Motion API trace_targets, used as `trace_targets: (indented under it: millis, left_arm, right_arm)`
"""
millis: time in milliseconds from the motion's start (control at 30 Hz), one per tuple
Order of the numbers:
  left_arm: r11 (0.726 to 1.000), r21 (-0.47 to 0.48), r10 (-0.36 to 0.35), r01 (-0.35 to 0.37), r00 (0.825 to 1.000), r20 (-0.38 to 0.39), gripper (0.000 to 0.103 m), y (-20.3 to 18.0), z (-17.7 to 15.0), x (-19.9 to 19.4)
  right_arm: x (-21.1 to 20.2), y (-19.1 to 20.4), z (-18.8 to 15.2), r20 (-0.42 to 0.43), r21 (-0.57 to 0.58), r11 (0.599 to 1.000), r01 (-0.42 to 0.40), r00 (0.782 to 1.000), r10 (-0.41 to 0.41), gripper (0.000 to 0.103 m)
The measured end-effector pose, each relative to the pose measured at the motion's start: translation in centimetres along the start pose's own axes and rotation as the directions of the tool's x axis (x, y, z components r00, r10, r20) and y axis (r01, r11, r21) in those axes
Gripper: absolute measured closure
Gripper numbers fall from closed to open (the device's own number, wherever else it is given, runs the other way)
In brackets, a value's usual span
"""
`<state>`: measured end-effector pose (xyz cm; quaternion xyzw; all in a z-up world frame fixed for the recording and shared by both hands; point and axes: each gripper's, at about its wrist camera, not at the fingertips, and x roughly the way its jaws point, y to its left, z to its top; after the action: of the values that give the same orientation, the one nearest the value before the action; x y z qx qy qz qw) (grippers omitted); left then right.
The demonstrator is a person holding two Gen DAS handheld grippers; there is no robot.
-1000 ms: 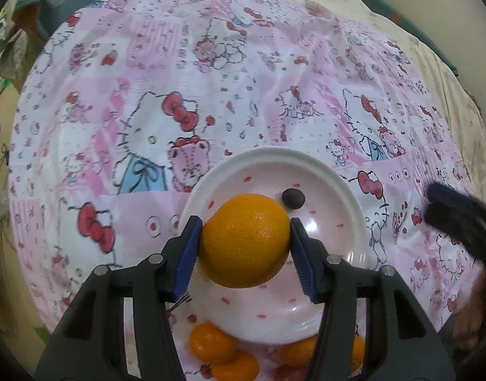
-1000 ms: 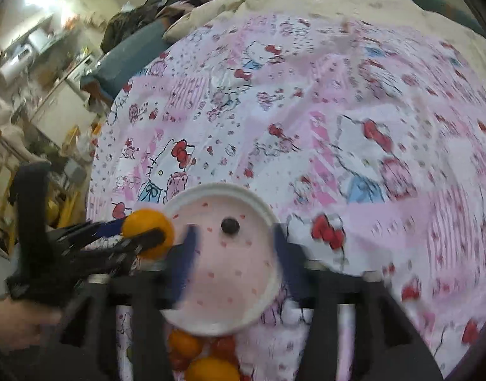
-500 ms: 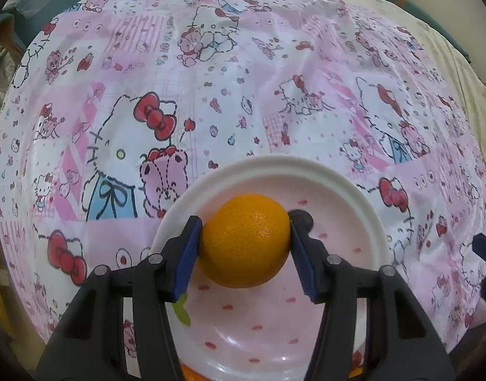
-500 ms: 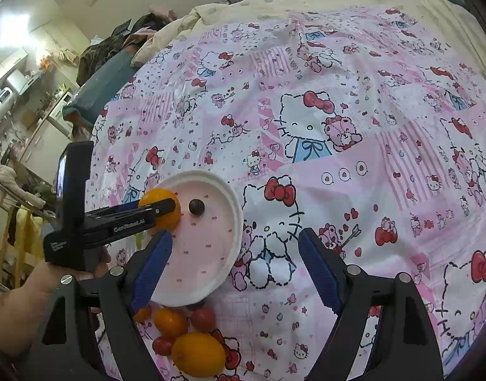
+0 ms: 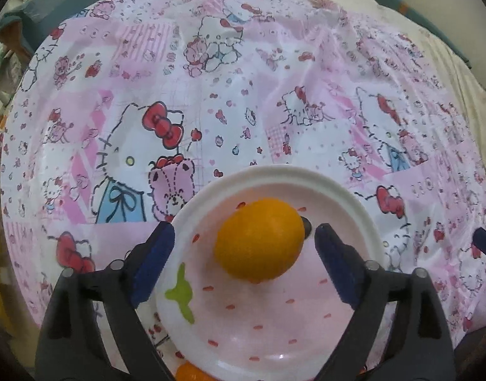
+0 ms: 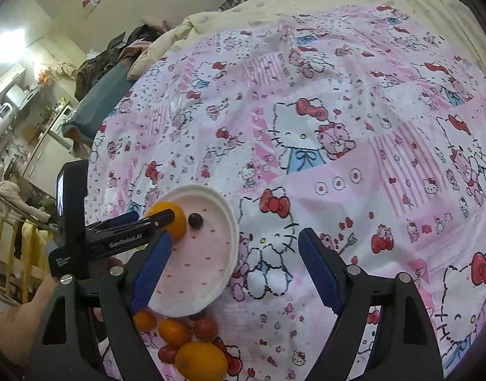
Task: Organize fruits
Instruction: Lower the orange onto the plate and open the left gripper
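An orange (image 5: 260, 239) lies on a white plate with pink dots (image 5: 274, 333), next to a small dark fruit (image 6: 195, 221). My left gripper (image 5: 243, 260) is open, its blue pads on either side of the orange and apart from it. The orange (image 6: 173, 222) and plate (image 6: 208, 263) also show in the right wrist view, with the left gripper (image 6: 147, 222) over them. My right gripper (image 6: 235, 266) is open and empty above the cloth, right of the plate. Several loose fruits lie in front of the plate: small oranges (image 6: 174, 330), red ones (image 6: 205, 328), a larger orange (image 6: 201, 362).
A pink cartoon-print cloth (image 6: 338, 127) covers the bed. A cream blanket (image 6: 274, 0) lies at the far edge. Room furniture and clutter (image 6: 27, 111) stand off to the left of the bed.
My left gripper has opened and let go of the orange, which now rests on the plate. My right gripper has shifted further right, away from the plate.
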<state>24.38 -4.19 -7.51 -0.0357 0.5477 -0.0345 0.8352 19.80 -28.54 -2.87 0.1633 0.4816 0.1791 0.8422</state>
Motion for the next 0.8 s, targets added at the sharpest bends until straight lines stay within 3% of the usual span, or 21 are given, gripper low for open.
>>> trace_targets:
  millis: [233, 367, 467, 800]
  left_arm:
    - [0.997, -0.073, 0.018, -0.013, 0.997, 0.069, 0.015, 1.7, -1.4, -4.3]
    - [0.997, -0.047, 0.069, -0.064, 0.991, 0.118, 0.015, 1.7, -2.3, -7.0]
    - [0.996, -0.063, 0.065, -0.056, 0.988, 0.144, 0.015, 2.0, -3.5, -8.9]
    - [0.992, -0.117, 0.068, -0.051, 0.987, 0.144, 0.015, 3.6, -8.3, -13.2]
  right_arm:
    - [-0.8, 1.6, -0.3, 0.015, -0.053, 0.999, 0.004, 1.0, -0.003, 0.019]
    - [-1.8, 2.3, -0.7, 0.037, -0.058, 0.998, 0.016, 0.999, -0.014, 0.019]
    - [-2.4, 2.7, -1.0, 0.028, -0.061, 0.998, -0.004, 1.0, 0.006, 0.019]
    - [-3.7, 4.5, -4.1, 0.006, -0.122, 0.993, -0.004, 1.0, 0.005, 0.019]
